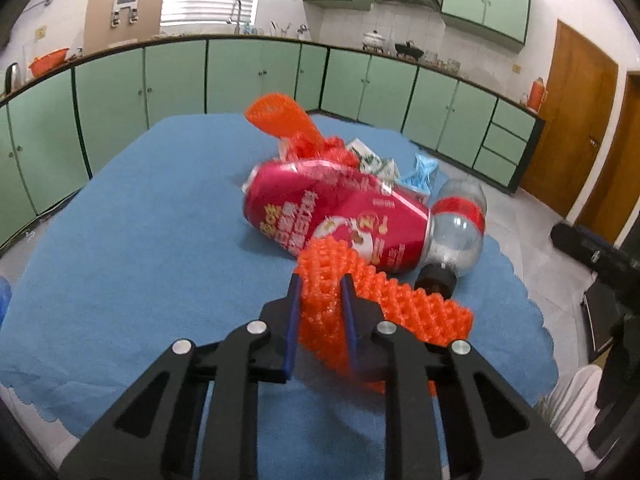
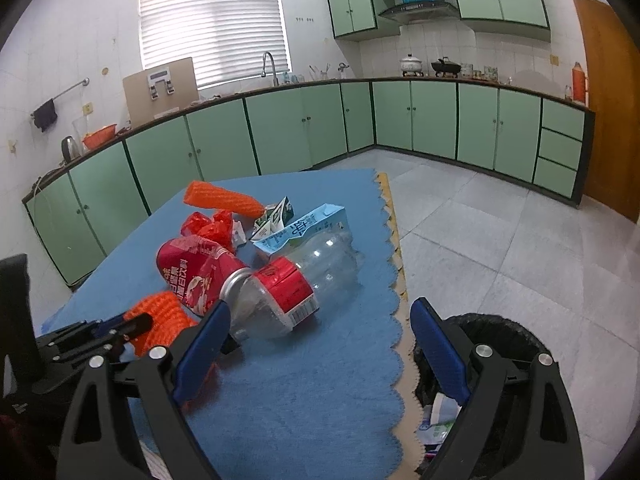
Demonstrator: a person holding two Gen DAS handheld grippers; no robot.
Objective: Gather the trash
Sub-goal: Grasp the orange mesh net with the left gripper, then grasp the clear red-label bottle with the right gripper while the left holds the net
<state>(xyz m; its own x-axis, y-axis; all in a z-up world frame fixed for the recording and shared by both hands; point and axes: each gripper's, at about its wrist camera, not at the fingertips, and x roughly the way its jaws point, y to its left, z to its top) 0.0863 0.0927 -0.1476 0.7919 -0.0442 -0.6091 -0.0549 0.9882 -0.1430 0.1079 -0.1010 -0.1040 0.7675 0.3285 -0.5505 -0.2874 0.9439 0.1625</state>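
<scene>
My left gripper (image 1: 321, 280) is shut on an orange foam net sleeve (image 1: 404, 304), whose loose end trails off to the right over the blue tablecloth (image 1: 140, 240). Just beyond it lie a red drink can (image 1: 332, 216) and a clear plastic bottle (image 1: 460, 224) with a red label, both on their sides. In the right wrist view my right gripper (image 2: 320, 306) stands open with nothing between its fingers, near the bottle (image 2: 304, 276). The left gripper (image 2: 120, 326) shows there at lower left, holding the net sleeve (image 2: 164, 312).
Farther back on the cloth lie a second orange net sleeve (image 2: 224, 198), a red wrapper (image 2: 208, 224), a light blue carton (image 2: 304, 230) and a green-white carton (image 2: 276, 216). A bin with a black bag (image 2: 500, 332) stands on the floor off the table's right edge.
</scene>
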